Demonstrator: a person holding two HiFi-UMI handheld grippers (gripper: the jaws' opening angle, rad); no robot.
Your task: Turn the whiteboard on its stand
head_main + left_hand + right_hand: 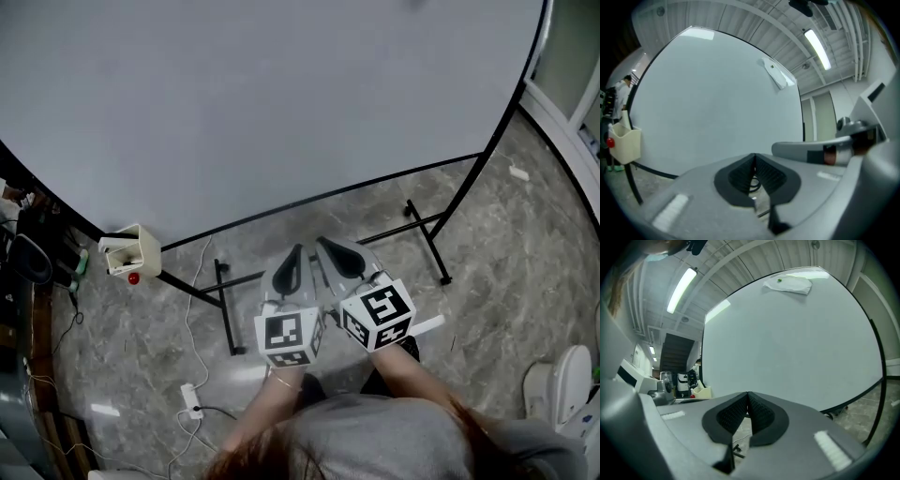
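currently: both grippers closed and clear of the whiteboard

1. whiteboard (pixel 262 103): it fills the upper part of the head view, its blank face turned toward the person. its black-framed lower edge runs across just ahead of the grippers. nothing touches it. both gripper views look straight at its face, which suggests the tools are being lined up on it before any contact.

2. stand (pixel 427 230): black tube legs rest on the marbled floor (pixel 506 253) below the board. the legs splay outward, probably to keep the frame steady while the panel pivots.

3. tray box (pixel 131 251): a pale box with a red item in it hangs at the board's lower left corner. it will likely swing with the panel, so loose contents could fall out.

4. left gripper (pixel 753 157): the ribbed pads meet at the tip, with nothing between them. it is held low, beside its partner.

5. right gripper (pixel 747 394): the pads are pressed together and empty. closed jaws probably suit pushing on the frame rather than pinching it.

6. white cable (pixel 192 309): it trails across the floor to a power strip (pixel 191 398), near the left leg. it is a possible snag.
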